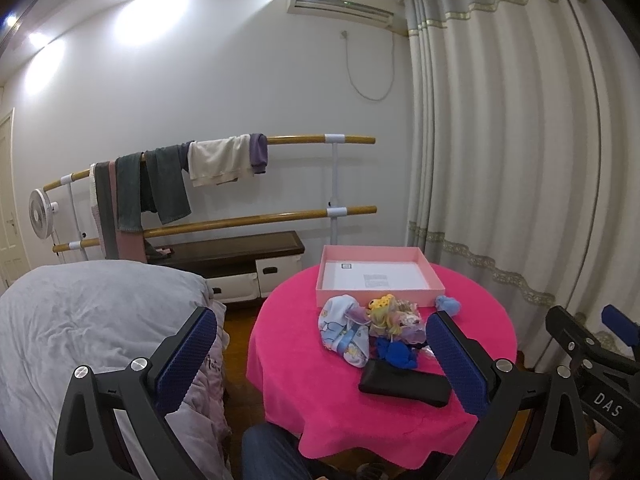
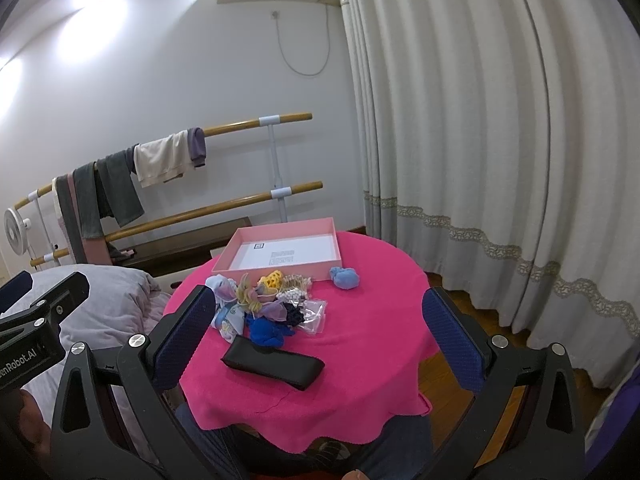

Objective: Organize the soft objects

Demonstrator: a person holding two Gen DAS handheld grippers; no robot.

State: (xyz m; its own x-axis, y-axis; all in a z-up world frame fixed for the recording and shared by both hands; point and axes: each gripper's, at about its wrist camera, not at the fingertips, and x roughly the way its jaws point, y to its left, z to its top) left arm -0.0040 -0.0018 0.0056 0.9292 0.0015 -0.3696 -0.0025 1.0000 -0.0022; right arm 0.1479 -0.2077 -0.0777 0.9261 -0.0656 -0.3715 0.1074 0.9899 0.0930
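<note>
- Both hand-held grippers hang above the near edge of the desk with nothing between their blue pads: the left hand-held gripper (image 1: 322,354) has its jaws spread wide, and the right hand-held gripper (image 2: 320,332) is spread just as wide.
- One heap of soft things (image 2: 264,304) lies mid-desk, just in front of the box; the pieces overlap, so an exact count of the heap cannot be told.
- Pieces that can be picked out in it: one pale printed baby cloth (image 1: 344,334) at its left, one yellow crocheted piece (image 2: 269,280), one deep-blue bundle (image 2: 266,331) at the near side, one clear plastic bag (image 2: 314,313) at its right.
- One light-blue soft ball (image 2: 345,277) sits apart from the heap, to its right, close to the box's front corner.
- One black case (image 2: 273,366) lies flat nearest the camera, just in front of the deep-blue bundle.
- One shallow pink box (image 2: 280,271), open on top, stands behind the heap with only a white printed sheet inside.
- One round desk under a bright pink cloth (image 2: 360,360) carries all of it.
- Each hand-held gripper points forward and slightly down toward the heap; the left one's body shows at the left edge of the right wrist view.
- Two wooden rails (image 1: 260,222) with hung clothes stand along the wall; one bed (image 1: 80,320) is at the left.
</note>
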